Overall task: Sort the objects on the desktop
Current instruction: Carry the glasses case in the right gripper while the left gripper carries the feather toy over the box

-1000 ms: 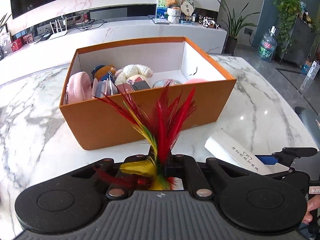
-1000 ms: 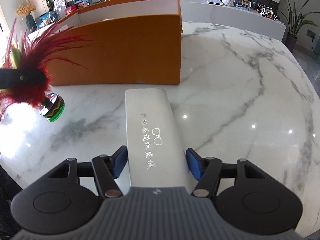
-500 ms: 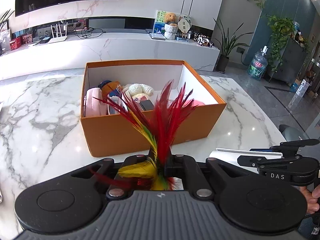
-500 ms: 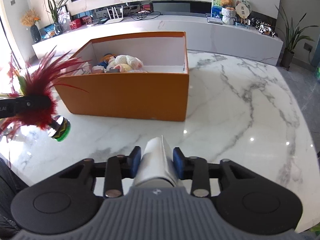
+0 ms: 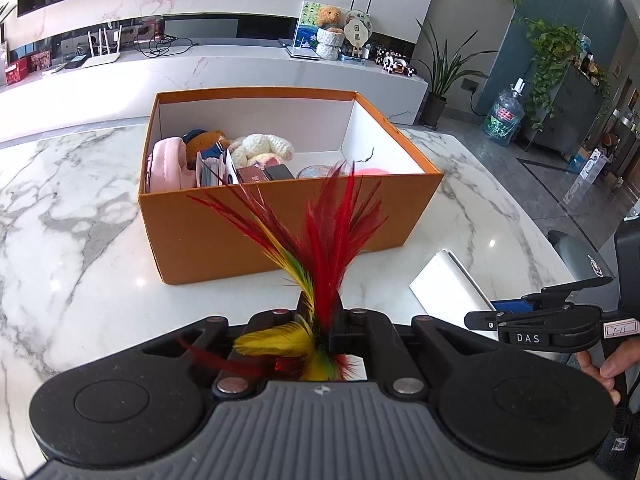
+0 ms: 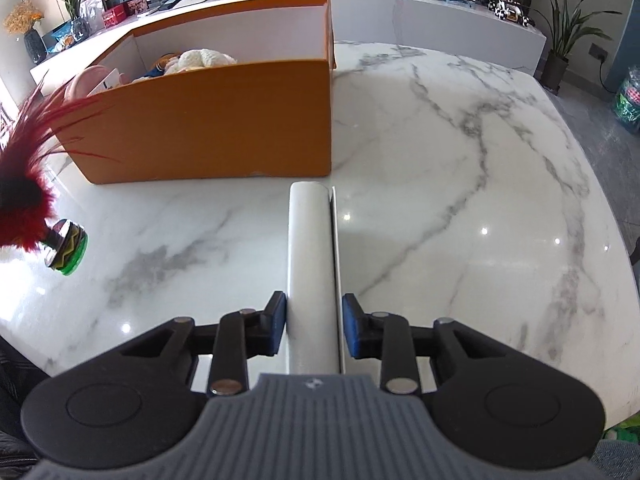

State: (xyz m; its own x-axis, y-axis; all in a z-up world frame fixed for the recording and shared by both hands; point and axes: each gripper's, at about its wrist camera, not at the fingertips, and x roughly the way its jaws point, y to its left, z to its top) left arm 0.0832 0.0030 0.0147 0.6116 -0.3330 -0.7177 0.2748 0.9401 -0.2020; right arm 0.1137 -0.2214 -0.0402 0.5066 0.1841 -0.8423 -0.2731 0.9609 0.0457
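Observation:
My left gripper (image 5: 320,316) is shut on a red, yellow and green feather shuttlecock (image 5: 324,240), held above the table in front of the orange box (image 5: 280,236). The shuttlecock and its green striped base also show in the right wrist view (image 6: 66,252). My right gripper (image 6: 314,320) is shut on a white glasses case (image 6: 311,264), held on its edge above the table near the box's right corner. The case also shows in the left wrist view (image 5: 448,284). The orange box (image 6: 208,120) holds plush toys (image 5: 260,148), a pink pouch (image 5: 168,164) and other small items.
The white marble table (image 6: 460,184) runs to the right of the box. Behind it is a long white counter (image 5: 224,68) with a router, cables and ornaments. Potted plants (image 5: 444,76) and a water bottle (image 5: 502,116) stand at the far right.
Both grippers rose from the table, carrying their objects. The right gripper closed on the glasses case, lifted it and turned it onto its edge. The left gripper kept hold of the shuttlecock.

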